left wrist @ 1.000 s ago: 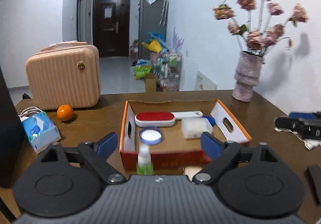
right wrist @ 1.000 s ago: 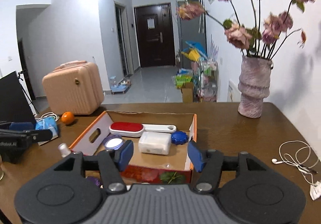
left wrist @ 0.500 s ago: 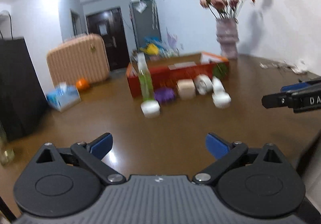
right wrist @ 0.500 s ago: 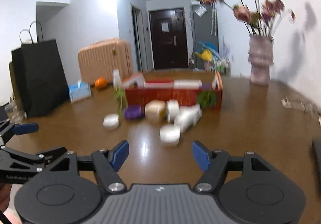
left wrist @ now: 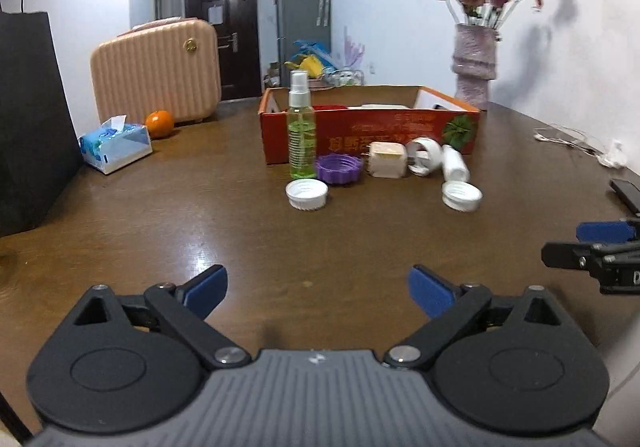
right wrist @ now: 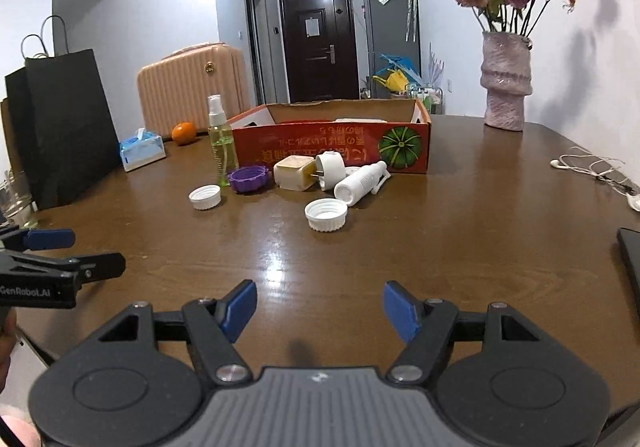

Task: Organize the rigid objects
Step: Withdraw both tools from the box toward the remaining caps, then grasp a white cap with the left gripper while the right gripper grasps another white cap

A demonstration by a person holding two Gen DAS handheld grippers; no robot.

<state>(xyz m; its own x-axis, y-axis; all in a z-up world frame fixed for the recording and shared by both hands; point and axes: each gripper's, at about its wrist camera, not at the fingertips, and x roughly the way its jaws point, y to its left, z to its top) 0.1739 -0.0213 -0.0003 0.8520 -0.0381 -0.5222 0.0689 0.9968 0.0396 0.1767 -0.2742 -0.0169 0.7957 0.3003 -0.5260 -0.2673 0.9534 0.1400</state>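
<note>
Claws, left [left wrist: 318,289] and right [right wrist: 320,309], gape above table [left wrist: 248,247].

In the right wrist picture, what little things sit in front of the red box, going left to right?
Small white cap → spray bottle → purple lid → cream charger → round white plug → lying white bottle.
</note>
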